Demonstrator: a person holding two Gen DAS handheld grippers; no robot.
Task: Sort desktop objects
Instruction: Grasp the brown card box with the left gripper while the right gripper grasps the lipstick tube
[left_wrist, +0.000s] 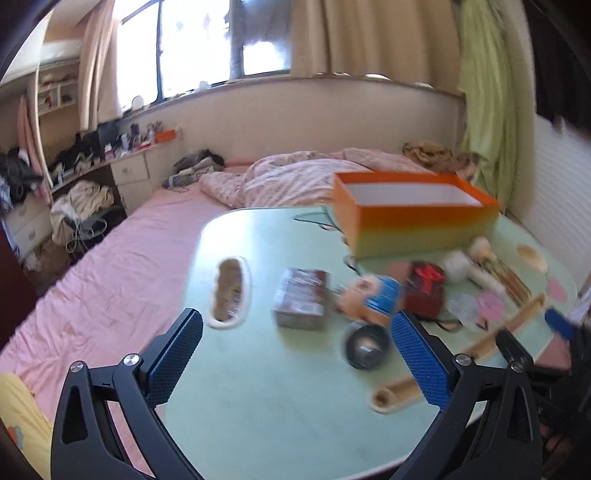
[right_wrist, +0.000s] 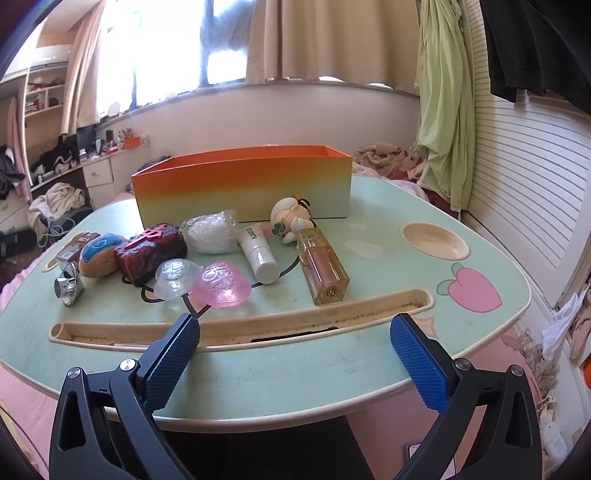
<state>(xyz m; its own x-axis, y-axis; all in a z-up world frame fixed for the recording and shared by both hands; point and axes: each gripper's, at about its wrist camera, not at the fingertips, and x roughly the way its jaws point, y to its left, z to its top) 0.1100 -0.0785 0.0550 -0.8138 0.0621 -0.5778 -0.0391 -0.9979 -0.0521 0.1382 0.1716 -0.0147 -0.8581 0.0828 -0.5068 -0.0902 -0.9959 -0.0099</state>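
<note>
Mint-green surface (right_wrist: 369, 236) stands over a pink bed, carrying an orange box (right_wrist: 242, 184) at its back. Before the box, left to right, lie a silver bottle (right_wrist: 69, 286), plush toy (right_wrist: 100, 254), red pouch (right_wrist: 149, 249), white tube (right_wrist: 257, 249) and amber perfume bottle (right_wrist: 323, 266). Left hand-held gripper (left_wrist: 295, 363) and right hand-held gripper (right_wrist: 295, 363) both hover spread wide, empty.

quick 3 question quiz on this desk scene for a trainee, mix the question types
1. True or false: the orange box sits behind the row of small things.
2. Which lies nearer the long groove: the pink cup or the white tube?
3. Fill in: both the left gripper and the right gripper are ____.

Key: 1 true; 2 pink cup; 3 open.
</note>
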